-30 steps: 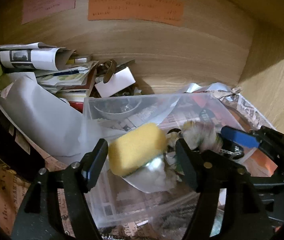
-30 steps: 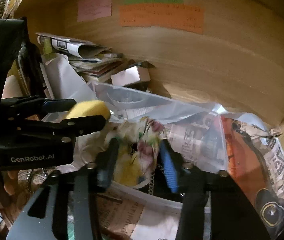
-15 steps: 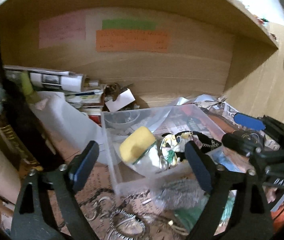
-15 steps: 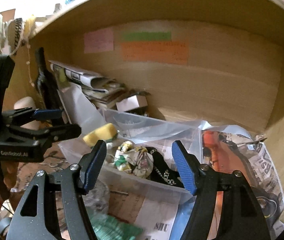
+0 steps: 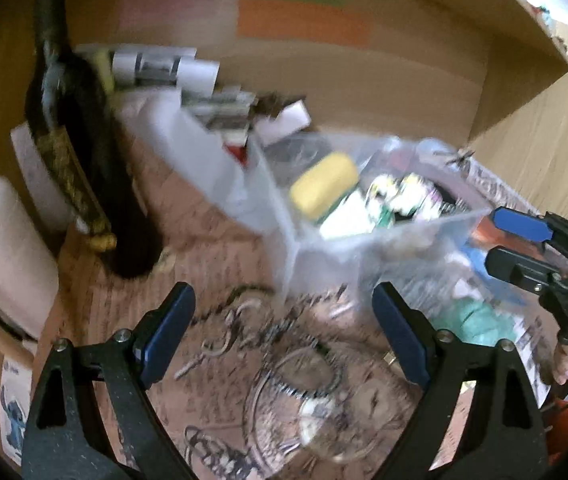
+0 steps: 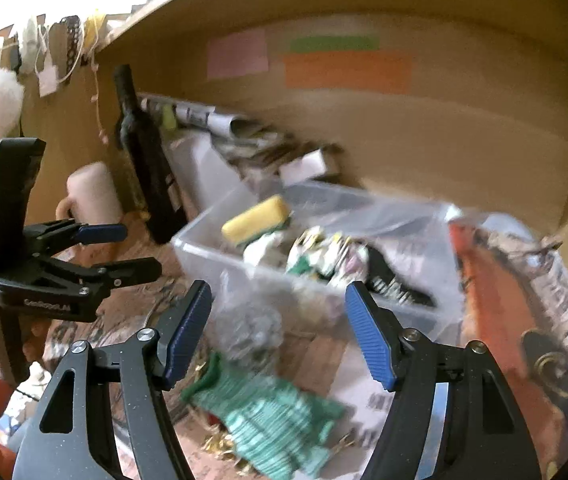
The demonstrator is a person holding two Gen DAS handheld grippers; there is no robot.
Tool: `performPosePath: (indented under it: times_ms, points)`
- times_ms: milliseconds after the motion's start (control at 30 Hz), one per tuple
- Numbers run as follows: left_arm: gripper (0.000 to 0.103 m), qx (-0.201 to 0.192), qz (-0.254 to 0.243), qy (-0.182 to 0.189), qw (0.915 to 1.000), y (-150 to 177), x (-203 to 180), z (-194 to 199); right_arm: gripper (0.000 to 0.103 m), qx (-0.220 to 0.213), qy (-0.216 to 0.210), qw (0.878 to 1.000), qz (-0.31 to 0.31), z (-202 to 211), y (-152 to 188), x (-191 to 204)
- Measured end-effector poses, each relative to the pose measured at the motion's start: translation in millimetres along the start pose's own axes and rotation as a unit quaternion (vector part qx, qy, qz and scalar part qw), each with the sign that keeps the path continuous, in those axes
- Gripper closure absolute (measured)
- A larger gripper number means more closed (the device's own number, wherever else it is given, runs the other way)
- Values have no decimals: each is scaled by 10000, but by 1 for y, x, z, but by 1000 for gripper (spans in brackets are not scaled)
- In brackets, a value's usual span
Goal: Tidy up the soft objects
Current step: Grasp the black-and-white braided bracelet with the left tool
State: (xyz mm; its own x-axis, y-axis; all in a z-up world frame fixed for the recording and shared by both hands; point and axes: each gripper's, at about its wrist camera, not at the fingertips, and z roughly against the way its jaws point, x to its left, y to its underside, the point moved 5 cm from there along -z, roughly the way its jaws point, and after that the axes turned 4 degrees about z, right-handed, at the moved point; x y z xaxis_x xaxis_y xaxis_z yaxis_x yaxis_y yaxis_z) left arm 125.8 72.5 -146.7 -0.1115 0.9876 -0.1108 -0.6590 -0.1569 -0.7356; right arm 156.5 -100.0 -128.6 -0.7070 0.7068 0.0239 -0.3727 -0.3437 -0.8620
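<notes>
Hovering wide open and empty, the right hand-held gripper sat low in the frame over the green knitted cloth, seemingly the next soft piece, lengthwise toward lower right. The left hand-held gripper was equally spread and empty. Beyond, mid-frame, the clear bin held the yellow sponge, long axis up-right.

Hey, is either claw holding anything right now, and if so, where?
No. The left claw and right claw are both open, with nothing gripped.
</notes>
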Motion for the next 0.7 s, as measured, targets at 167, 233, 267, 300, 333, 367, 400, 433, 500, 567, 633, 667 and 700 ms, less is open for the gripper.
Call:
performPosePath:
  times_ms: [167,233,267,300,333,367,400,433,500,567,633,667,700]
  points:
    - [12,317,133,-140,9993,21,16,-18,37,314,-246,9992,-74,-15,15,8]
    - [12,433,209,-180,9987,28,23,-25,36,437,-338,9984,-132,-23,18,10]
    - [15,463,230,-186,9985,30,25,-27,37,525,-397,9977,-156,-27,21,10]
    - [17,489,232,-192,9984,32,26,-29,37,576,-425,9973,-165,-30,22,11]
    - [22,511,225,-202,9982,33,27,-31,37,626,-440,9969,-172,-32,24,11]
    - [27,551,212,-182,9981,34,27,-34,37,697,-461,9964,-168,-36,26,12]
    - [29,575,215,-161,9980,35,27,-36,37,742,-486,9959,-168,-39,27,13]
    - [33,611,229,-126,9978,36,26,-38,36,782,-501,9955,-174,-41,28,13]
    - [41,683,207,-54,9974,36,25,-44,37,878,-525,9945,-212,-47,30,13]
    - [56,770,137,38,9969,38,21,-47,37,955,-524,9937,-251,-52,31,12]
    - [64,794,55,78,9968,39,17,-49,37,992,-536,9932,-281,-56,33,12]
    - [69,794,1,87,9968,39,15,-50,37,995,-547,9931,-281,-56,34,12]
    - [71,796,-22,86,9968,39,13,-51,37,1004,-563,9930,-275,-57,34,13]
